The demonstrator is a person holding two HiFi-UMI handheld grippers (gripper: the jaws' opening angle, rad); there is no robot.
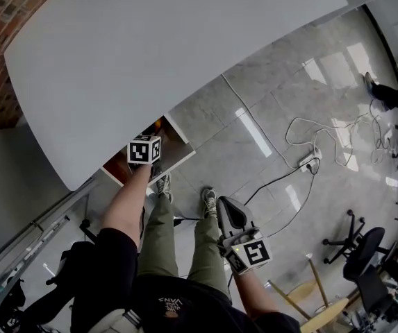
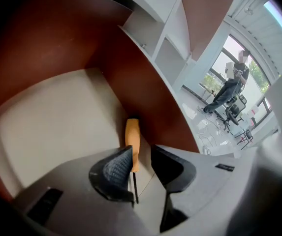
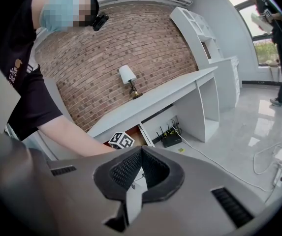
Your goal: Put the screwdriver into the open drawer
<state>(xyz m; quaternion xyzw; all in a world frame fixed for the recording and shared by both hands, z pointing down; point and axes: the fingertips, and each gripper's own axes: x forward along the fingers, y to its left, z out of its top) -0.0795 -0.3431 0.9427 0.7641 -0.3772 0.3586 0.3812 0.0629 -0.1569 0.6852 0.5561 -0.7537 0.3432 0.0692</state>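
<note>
Screwdriver [image 2: 132, 140] shaft partly behind left claw [image 2: 141, 152]; drawer [image 1: 179, 159] mostly under desk [image 1: 150, 61].

Orange-handled, black-shafted screwdriver [image 2: 132, 144] in a drawer [image 2: 52, 127] — beige floor, red-brown walls.

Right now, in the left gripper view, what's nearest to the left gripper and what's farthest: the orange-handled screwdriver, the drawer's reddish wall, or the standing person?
1. The screwdriver, between the left gripper's parted jaws, close against the left one.
2. The drawer's reddish wall, just beyond, to the right.
3. The standing person, far off at the upper right, by the windows.
</note>
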